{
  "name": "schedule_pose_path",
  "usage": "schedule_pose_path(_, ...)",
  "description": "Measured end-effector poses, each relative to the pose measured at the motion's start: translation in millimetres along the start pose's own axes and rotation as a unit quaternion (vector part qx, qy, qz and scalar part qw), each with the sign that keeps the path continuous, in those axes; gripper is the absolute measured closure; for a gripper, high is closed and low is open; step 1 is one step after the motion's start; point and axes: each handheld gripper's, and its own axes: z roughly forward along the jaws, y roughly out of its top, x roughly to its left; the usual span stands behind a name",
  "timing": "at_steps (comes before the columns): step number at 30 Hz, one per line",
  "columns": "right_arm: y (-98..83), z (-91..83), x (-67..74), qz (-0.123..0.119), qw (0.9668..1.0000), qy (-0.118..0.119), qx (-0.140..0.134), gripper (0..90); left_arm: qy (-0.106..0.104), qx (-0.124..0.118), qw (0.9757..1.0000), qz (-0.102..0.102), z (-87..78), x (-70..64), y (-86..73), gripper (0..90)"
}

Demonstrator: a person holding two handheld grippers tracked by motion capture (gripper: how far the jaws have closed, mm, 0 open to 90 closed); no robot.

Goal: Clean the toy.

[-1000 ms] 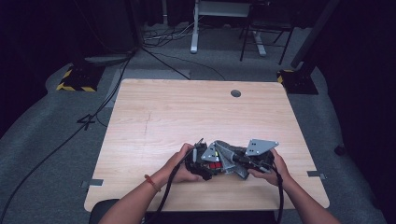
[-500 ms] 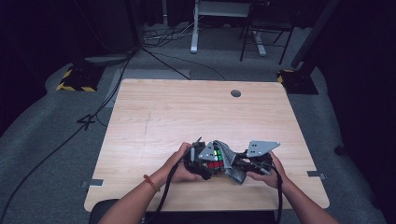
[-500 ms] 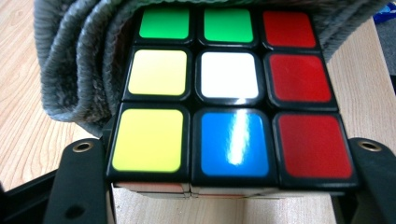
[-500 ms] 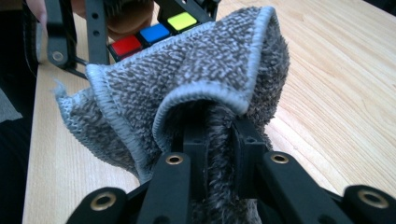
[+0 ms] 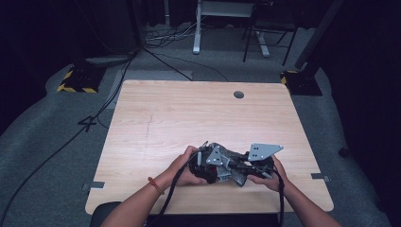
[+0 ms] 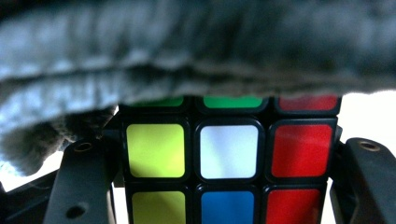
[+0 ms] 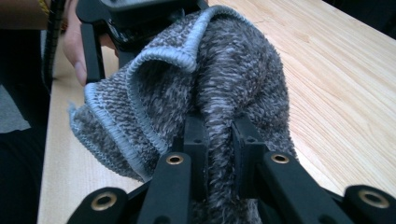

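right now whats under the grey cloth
A colour cube clamped in the left tongs; the grey cloth drapes over its top, hiding that face. Yellow, white, red, blue and green squares show.

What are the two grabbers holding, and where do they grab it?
The left gripper clamps a puzzle cube by two opposite sides. The right gripper pinches a bunched fold of the grey cloth.

Near the front edge of the pale wooden tabletop [image 5: 156,123], both forearms converge: the left hand-held gripper [image 6: 219,158] clamps a multicoloured puzzle cube [image 6: 229,151], while the right hand-held gripper [image 7: 217,140] pinches a grey knitted cloth [image 7: 205,88] fold.
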Motion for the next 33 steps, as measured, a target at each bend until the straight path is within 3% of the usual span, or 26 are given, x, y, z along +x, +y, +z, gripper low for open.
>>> schedule_pose_path(5, -5.9, 0.3, -7.6, 0.005, 0.9996, -0.019, 0.022, 79.3, 0.003, -0.010, 0.9999, 0.000, -6.1, 0.5, 0.5, 33.6)
schedule_pose_path(12, -17.4, 2.8, -16.1, 0.019, 0.9976, -0.027, 0.061, 79.2, 0.013, -0.031, 0.9994, -0.009, -17.7, 4.6, -0.2, 33.6)
schedule_pose_path(17, -14.0, 0.2, -11.7, 0.013, 0.9985, -0.019, 0.050, 79.2, 0.012, -0.029, 0.9995, -0.009, -19.7, 6.1, -0.9, 33.6)
schedule_pose_path(22, -2.0, -6.0, 0.6, -0.003, 0.9999, -0.004, 0.013, 79.1, 0.008, -0.021, 0.9997, -0.003, -14.0, 3.6, 0.8, 33.6)
schedule_pose_path(26, 7.5, -7.9, 8.0, -0.016, 0.9998, -0.007, -0.006, 79.1, 0.001, -0.014, 0.9999, 0.004, -8.6, -1.1, 2.6, 33.6)
schedule_pose_path(30, 8.0, -4.4, 4.8, -0.020, 0.9994, -0.028, 0.007, 79.1, 0.001, -0.009, 0.9999, 0.006, -7.2, -3.1, 3.1, 33.6)
schedule_pose_path(33, 1.6, -0.9, -4.6, -0.006, 0.9987, -0.044, 0.023, 79.1, 0.000, -0.018, 0.9998, 0.008, -10.5, -3.9, 3.4, 33.6)
